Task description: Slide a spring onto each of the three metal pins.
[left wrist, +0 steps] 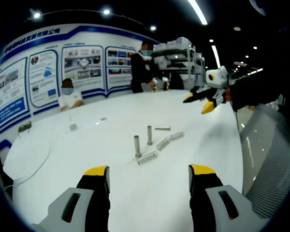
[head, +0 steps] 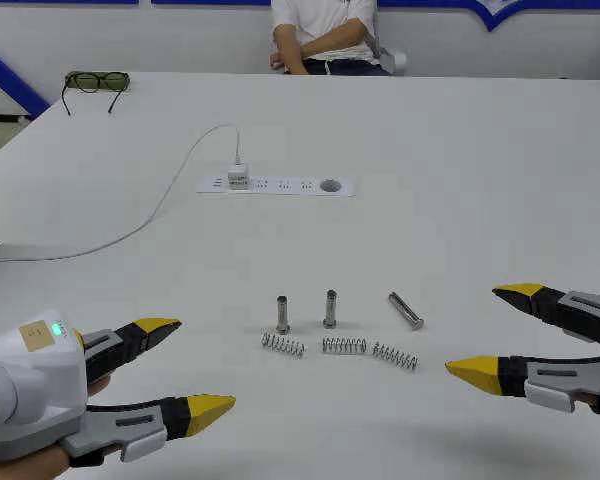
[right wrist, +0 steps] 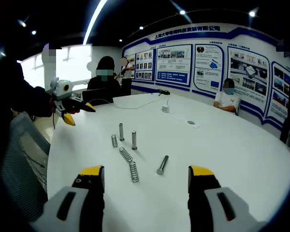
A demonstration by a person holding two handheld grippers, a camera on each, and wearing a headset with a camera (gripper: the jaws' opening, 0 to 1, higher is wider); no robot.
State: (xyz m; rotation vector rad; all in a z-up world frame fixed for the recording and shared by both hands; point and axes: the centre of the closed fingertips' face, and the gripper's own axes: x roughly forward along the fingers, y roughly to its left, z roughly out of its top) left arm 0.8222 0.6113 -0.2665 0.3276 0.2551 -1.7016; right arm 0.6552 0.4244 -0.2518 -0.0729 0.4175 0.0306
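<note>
The left gripper (head: pixel 202 363) and right gripper (head: pixel 472 329) gaped empty; springs (head: pixel 344 345) lay end to end between them, axes crosswise; the rightmost spring (head: pixel 395 356) lay nearer the right gripper.

White worktop (head: pixel 480 200) clutter
Power strip (head: pixel 290 186) with plugged charger (head: pixel 239 178) mid-worktop; dark glasses (head: pixel 96 81) far left; person (head: pixel 325 30) seated beyond.

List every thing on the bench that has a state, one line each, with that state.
left hand-held gripper: open, empty
right hand-held gripper: open, empty
left pin: upright, bare
middle pin: upright, bare
right pin: lying on its side, bare
left spring: lying flat, on no pin
middle spring: lying flat, on no pin
right spring: lying flat, on no pin
charger: plugged into the power strip
</note>
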